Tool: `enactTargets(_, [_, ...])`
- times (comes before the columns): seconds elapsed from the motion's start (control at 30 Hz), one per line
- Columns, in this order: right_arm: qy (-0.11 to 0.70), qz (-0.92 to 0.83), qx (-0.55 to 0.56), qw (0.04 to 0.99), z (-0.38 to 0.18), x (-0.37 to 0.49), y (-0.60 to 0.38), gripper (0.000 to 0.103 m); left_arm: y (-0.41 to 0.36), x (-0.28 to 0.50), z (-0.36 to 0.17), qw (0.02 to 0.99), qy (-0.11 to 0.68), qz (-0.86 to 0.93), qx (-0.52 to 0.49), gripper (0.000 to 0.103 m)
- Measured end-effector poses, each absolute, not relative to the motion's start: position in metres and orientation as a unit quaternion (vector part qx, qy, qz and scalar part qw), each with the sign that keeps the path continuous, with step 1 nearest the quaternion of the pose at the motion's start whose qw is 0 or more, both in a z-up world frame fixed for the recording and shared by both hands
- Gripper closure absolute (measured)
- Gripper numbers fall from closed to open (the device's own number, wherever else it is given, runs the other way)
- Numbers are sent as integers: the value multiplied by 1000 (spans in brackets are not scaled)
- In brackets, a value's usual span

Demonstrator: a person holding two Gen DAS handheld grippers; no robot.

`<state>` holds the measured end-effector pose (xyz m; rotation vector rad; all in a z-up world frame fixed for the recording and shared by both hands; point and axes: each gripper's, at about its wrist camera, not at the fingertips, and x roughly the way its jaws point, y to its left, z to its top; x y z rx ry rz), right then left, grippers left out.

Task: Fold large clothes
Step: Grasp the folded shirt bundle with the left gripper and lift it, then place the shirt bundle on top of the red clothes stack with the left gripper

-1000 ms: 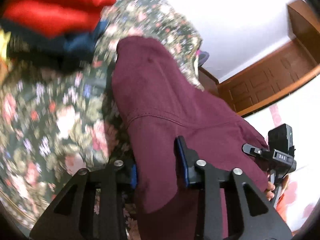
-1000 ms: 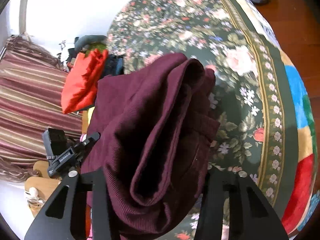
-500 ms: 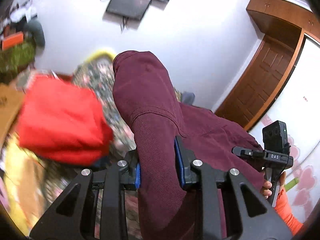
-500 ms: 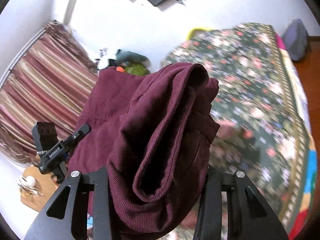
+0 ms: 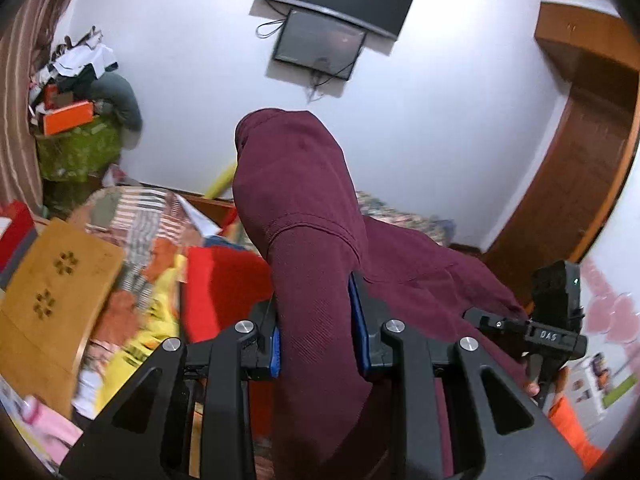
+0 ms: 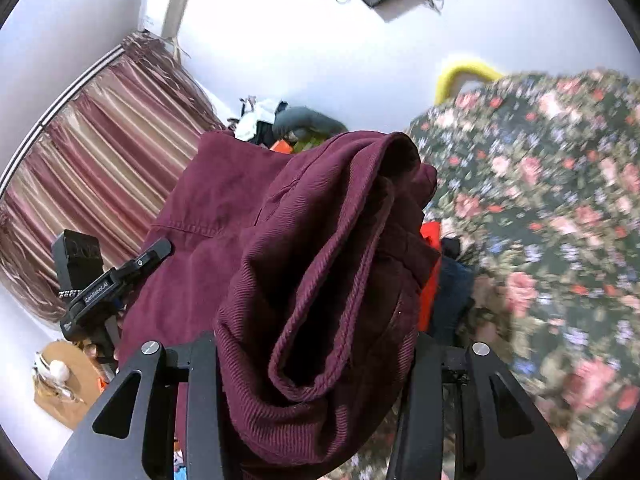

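Note:
A folded maroon corduroy garment (image 5: 296,208) is held up in the air between both grippers. My left gripper (image 5: 316,336) is shut on one end of it, blue pads pressing the cloth. My right gripper (image 6: 316,360) is shut on a thick bunched fold of the same garment (image 6: 320,248). The right gripper also shows at the right of the left wrist view (image 5: 552,332), and the left gripper at the left of the right wrist view (image 6: 100,284). The fingertips are hidden by cloth.
A floral bedspread (image 6: 540,220) lies to the right. A red garment (image 5: 224,284) and yellow cloth lie on the bed below. A wooden board (image 5: 52,292), cluttered green-covered stand (image 5: 76,148), striped curtain (image 6: 100,152), wall screens (image 5: 320,44) and wooden door (image 5: 576,184) surround.
Both grippers have lifted the maroon garment off the bed and tilted upward, so the views now show walls and curtain. The grip on the cloth is unchanged.

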<state>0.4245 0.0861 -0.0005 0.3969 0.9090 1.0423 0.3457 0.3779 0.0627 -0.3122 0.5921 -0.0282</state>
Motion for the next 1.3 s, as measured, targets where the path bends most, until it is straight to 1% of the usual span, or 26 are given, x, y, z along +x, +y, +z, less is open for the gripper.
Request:
enactTargets(0.07, [427,474,181,749,-23,438,107,66,394,354,44,940,302,-3,-159,76])
enactTargets(0.17, [446,453,152,757,-49,448,132,66,423,381,2,922,343,28,-176,75])
enactTargets(0.23, [459,439,140,760,-62,453,141,66,439,394,-23,914,354,46,-195,73])
enactTargets(0.33, [470,427,159,756,-79,457,139,61,450,397,-38,910,349,49,-217,67])
enactTargets(0.37, [470,423,160,758,-79,455,138,56,450,396,-39,910,348,46,-218,63])
enactTargets(0.4, [469,418,157,762,-78,453,135,54,448,396,-38,911,350,46,-213,58])
enactTargets(0.43, [470,411,145,767,-75,450,131,52,445,395,-37,912,354,50,-203,55])
enactTargets(0.5, [472,400,119,777,-68,443,127,50,438,394,-34,913,360,66,-182,43])
enactTargets(0.57, [468,390,87,788,-58,432,119,50,431,393,-34,911,369,91,-164,36])
enactTargets(0.63, [460,380,68,799,-51,421,111,50,425,389,-34,908,372,106,-162,36])
enactTargets(0.73, [433,356,24,828,-34,400,99,49,413,380,-29,903,374,136,-161,36])
enactTargets(0.87, [367,339,-21,866,2,370,81,49,391,360,-10,904,372,169,-127,36])
enactTargets(0.93, [339,350,-33,873,24,350,70,49,378,345,3,910,359,177,-109,36])
enactTargets(1.07, [280,372,-43,884,66,308,52,49,344,304,41,929,314,174,-84,36])
enactTargets(1.3, [186,402,-14,897,121,238,19,49,263,208,106,968,200,150,-39,36])
